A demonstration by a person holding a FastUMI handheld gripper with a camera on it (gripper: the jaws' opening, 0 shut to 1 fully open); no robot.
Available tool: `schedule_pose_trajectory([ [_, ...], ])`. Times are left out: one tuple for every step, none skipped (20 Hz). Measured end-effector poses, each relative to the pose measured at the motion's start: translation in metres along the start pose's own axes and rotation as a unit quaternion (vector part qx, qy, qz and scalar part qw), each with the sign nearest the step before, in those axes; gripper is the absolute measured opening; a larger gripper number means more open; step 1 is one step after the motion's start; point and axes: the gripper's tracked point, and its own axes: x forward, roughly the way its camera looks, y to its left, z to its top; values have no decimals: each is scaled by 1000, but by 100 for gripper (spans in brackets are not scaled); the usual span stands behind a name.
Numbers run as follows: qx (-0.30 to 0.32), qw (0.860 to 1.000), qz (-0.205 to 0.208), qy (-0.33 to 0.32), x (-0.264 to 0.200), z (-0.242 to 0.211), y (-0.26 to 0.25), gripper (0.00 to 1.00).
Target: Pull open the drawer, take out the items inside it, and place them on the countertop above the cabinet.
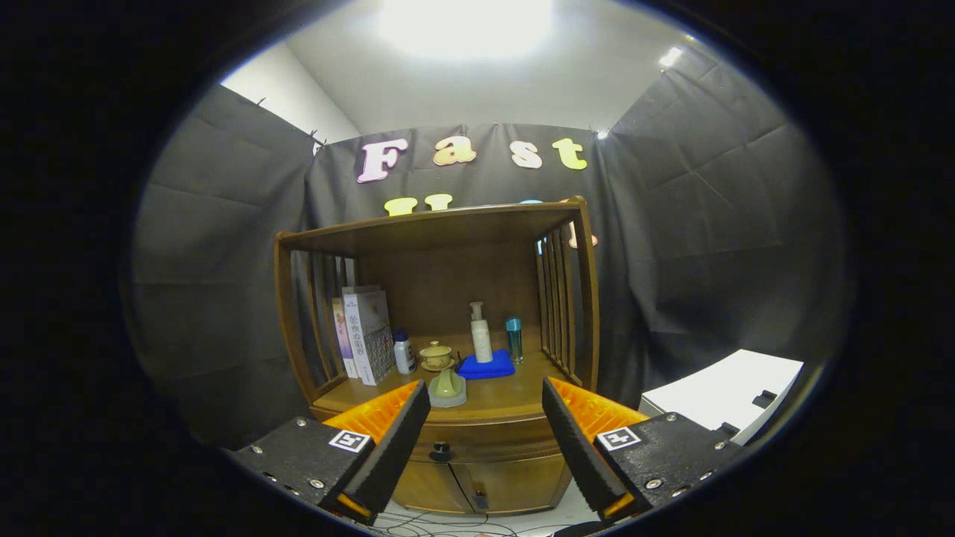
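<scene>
A brown wooden cabinet (448, 253) stands ahead against the booth wall. Its drawer (489, 447) sits closed under the countertop (515, 395), with a small dark knob (441, 450) on its front. My gripper (485, 418) is open, with nothing between its fingers; the knob shows in the gap between them, well beyond the tips. The drawer's contents are hidden. Below the drawer are two cupboard doors (477, 485).
On the countertop stand several books (365, 335), a small white bottle (404, 352), a lidded cup (436, 354), a green object on a grey base (448, 388), a pump bottle (480, 335) on a blue cloth (486, 365), and a blue tumbler (514, 337). A white box (724, 395) sits to the right. Cables lie on the floor.
</scene>
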Motion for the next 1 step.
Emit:
schedule_pose_trajectory([
  [-3, 1000, -2, 1, 0, -1, -2, 94],
])
